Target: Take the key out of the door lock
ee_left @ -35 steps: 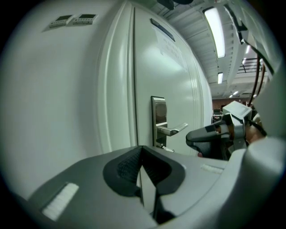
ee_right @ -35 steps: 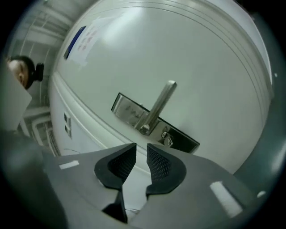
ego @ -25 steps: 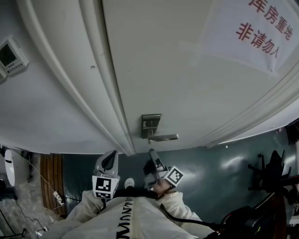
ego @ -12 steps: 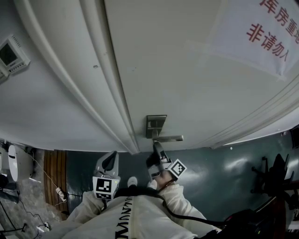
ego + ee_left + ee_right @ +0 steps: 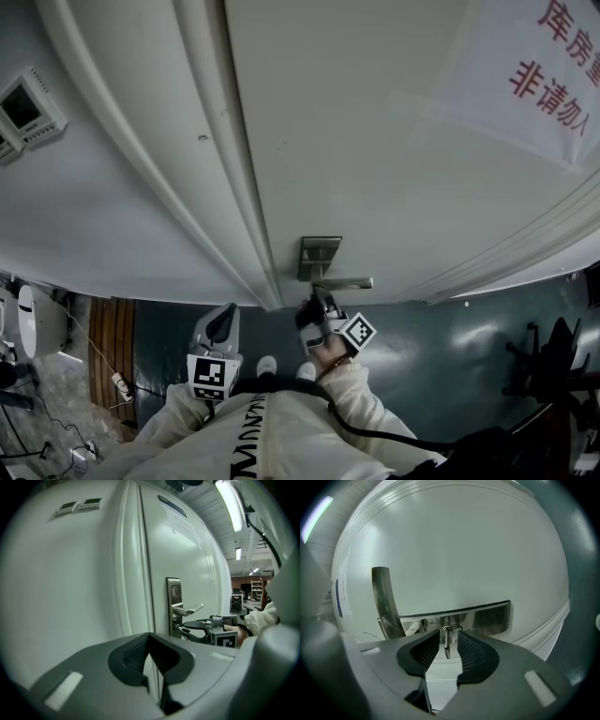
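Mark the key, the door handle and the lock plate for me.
key [image 5: 447, 645], right gripper view, middle of its visible part
door handle [image 5: 349, 282], head view, middle of the lever
lock plate [image 5: 487, 616], right gripper view, bare stretch right of the key

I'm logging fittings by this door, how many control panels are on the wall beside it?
2. Both are on the wall left of the door, side by side: the outer panel and, nearer the door, the inner panel. More may lie out of view.
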The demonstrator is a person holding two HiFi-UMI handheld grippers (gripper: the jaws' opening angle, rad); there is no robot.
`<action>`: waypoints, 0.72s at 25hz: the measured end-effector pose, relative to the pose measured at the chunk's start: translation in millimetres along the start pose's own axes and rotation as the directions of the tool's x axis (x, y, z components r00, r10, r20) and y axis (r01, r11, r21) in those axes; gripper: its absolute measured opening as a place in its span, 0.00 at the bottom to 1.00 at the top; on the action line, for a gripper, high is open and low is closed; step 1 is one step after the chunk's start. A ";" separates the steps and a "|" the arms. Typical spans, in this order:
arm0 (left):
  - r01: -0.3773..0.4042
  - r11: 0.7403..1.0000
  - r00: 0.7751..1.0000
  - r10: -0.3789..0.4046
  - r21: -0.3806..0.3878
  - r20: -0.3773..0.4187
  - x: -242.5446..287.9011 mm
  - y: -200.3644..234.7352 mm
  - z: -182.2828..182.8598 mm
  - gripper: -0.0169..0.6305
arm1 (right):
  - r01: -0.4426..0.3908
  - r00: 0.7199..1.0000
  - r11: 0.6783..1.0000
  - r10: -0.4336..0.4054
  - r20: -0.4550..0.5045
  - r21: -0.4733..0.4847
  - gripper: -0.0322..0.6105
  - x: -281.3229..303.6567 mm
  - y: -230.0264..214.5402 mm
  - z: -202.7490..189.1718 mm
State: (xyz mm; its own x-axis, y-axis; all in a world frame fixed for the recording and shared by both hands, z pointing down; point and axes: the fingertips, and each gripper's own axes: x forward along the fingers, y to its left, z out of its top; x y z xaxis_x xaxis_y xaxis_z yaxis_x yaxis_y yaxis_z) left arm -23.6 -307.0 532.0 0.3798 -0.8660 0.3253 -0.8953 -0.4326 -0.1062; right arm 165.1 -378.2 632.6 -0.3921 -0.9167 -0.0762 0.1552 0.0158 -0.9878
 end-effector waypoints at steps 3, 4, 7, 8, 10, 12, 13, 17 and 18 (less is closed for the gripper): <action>0.002 1.000 1.000 -0.002 0.003 -0.001 1.9 -0.3 0.0 0.03 | 0.019 1.000 1.000 -0.019 -0.001 0.003 0.21 1.1 -4.1 -0.8; 0.004 1.000 1.000 -0.004 0.008 -0.002 2.6 -1.1 -0.1 0.03 | 0.023 1.000 1.000 -0.023 -0.001 0.006 0.20 1.3 -5.5 -0.8; 0.014 1.000 1.000 -0.014 0.017 -0.005 5.0 -4.1 -0.5 0.03 | 0.020 1.000 1.000 -0.020 -0.004 0.004 0.17 2.1 -3.6 -0.9; 0.018 1.000 1.000 -0.018 0.016 -0.005 5.8 -5.0 -0.7 0.03 | 0.018 1.000 1.000 -0.018 -0.006 -0.002 0.16 2.8 -1.6 -1.0; 0.023 1.000 1.000 -0.023 0.015 -0.005 7.2 -6.5 -0.8 0.03 | 0.019 1.000 1.000 -0.019 -0.007 -0.014 0.10 4.2 1.9 -1.1; 0.028 1.000 1.000 -0.028 0.013 -0.005 8.0 -7.5 -0.8 0.03 | 0.022 1.000 0.999 -0.023 -0.007 -0.024 0.10 4.3 3.3 -1.7; 0.029 1.000 1.000 -0.029 0.012 -0.005 8.4 -7.7 -0.8 0.03 | 0.027 1.000 0.999 -0.027 -0.006 -0.031 0.10 3.8 2.9 -1.6; 0.032 0.999 0.999 -0.032 0.007 -0.006 9.1 -7.3 -1.7 0.03 | 0.034 0.999 0.997 -0.034 0.000 -0.067 0.09 3.4 4.1 -1.6; 0.033 0.999 0.999 -0.033 0.006 -0.005 9.0 -7.4 -1.9 0.03 | 0.033 0.999 0.997 -0.033 0.001 -0.069 0.09 3.2 4.7 -1.9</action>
State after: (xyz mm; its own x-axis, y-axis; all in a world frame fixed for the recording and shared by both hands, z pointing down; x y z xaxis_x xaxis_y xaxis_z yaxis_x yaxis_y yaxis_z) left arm -14.0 -311.1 537.5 0.4075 -0.8501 0.3335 -0.8811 -0.4620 -0.1013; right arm 162.8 -380.3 627.5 -0.3958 -0.9173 -0.0434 0.0795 0.0128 -0.9968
